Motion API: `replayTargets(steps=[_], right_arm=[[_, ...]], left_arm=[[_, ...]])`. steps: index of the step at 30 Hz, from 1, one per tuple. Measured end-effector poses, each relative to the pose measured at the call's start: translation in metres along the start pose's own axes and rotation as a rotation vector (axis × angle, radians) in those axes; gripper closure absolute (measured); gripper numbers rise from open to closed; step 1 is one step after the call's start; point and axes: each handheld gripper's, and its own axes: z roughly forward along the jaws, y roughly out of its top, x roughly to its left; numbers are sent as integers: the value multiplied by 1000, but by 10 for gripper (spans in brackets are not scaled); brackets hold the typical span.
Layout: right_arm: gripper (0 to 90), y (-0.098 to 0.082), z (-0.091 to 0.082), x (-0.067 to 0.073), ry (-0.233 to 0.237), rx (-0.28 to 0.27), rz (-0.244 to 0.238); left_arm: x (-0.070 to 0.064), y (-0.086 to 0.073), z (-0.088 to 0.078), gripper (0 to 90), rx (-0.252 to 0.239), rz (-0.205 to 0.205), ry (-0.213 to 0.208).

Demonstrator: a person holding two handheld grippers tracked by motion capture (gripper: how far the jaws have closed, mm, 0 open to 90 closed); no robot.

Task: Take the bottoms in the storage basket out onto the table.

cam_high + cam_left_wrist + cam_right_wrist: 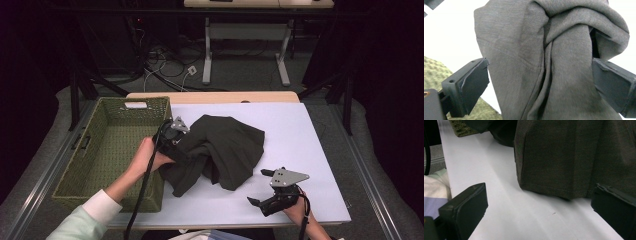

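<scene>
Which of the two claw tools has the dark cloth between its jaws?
The left gripper, beside the green basket: the dark cloth hangs between its open jaws. The right gripper's jaws frame bare table.

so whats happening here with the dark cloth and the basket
A person works a crumpled dark grey-green garment on a white table, beside a green woven basket. The left gripper is at the garment's edge, jaws open with a bunched fold between them. The right gripper waits open, apart from the fabric.
</scene>
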Motion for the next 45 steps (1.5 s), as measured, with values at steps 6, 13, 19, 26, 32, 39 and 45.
replayTargets(steps=[6,13,19,26,32,39,45], right_arm=[[4,0,0,0,0,0,1],[4,0,1,0,-1,-1,4],[4,0,1,0,-2,2,2],[4,0,1,0,-4,4,1],[4,1,1,1,-4,3,1],[4,1,1,1,-4,5,1],[4,0,1,1,-4,5,1]], left_arm=[[1,-9,-17,7,-32,-14,26],[5,-25,-30,1,-44,-34,49],[7,-36,-46,0,-78,-44,70],[3,-50,-57,0,-90,-47,87],[-1,-61,-63,0,-94,-50,97],[-5,-72,-66,0,-101,-46,118],[-7,-82,-69,0,-107,-60,119]])
